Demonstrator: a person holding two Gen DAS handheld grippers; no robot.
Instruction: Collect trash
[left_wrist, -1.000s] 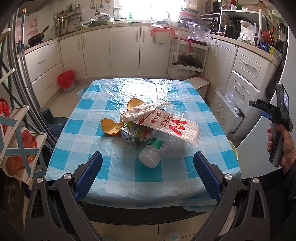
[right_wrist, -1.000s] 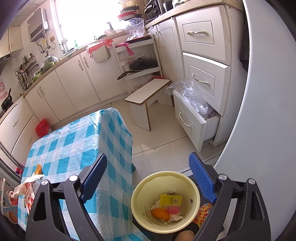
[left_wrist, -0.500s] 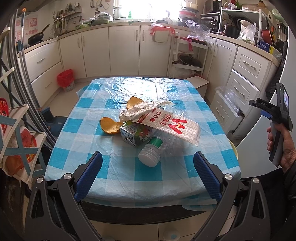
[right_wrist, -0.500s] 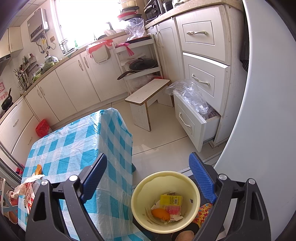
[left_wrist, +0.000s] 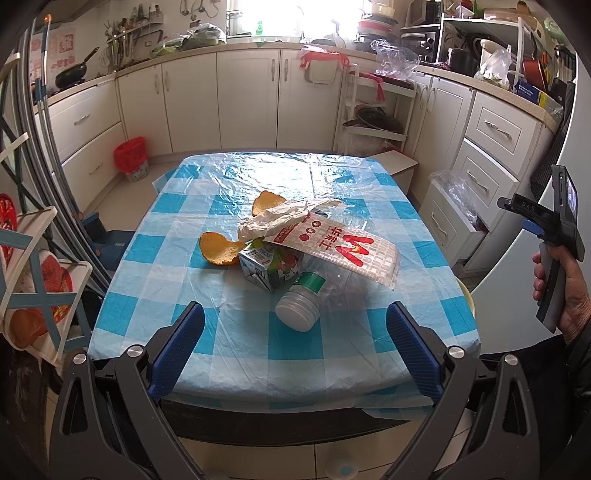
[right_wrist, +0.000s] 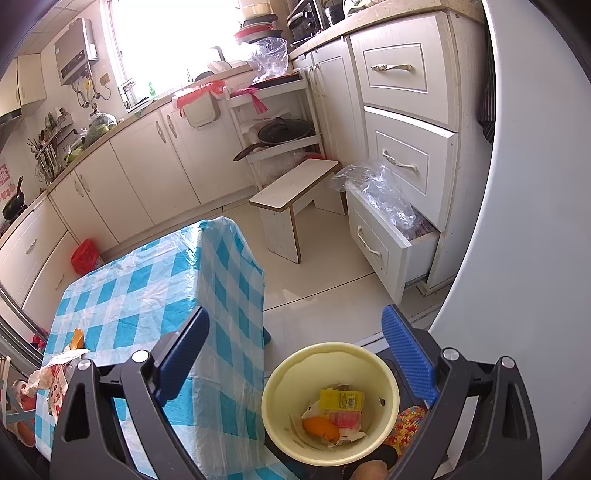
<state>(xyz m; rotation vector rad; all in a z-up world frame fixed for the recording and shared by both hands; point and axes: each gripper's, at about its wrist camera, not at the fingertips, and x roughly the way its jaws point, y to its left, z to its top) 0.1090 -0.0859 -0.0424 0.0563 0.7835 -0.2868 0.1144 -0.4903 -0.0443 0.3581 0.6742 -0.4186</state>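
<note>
Both grippers are spread and empty. The left gripper (left_wrist: 295, 343) faces the trash pile at frame centre on the worktop (left_wrist: 155, 266); nearest is the bottle (left_wrist: 306, 299). The right gripper (right_wrist: 295, 354) hangs over the bin (right_wrist: 280, 369) at lower right. Next, likely reach and pinch the bottle.

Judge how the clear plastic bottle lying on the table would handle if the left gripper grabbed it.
The plastic bottle looks empty, so probably light. Its thin clear wall may dent under the pads. It lies on its side, so a nudge might roll it, though the carton beside it could block that.
</note>
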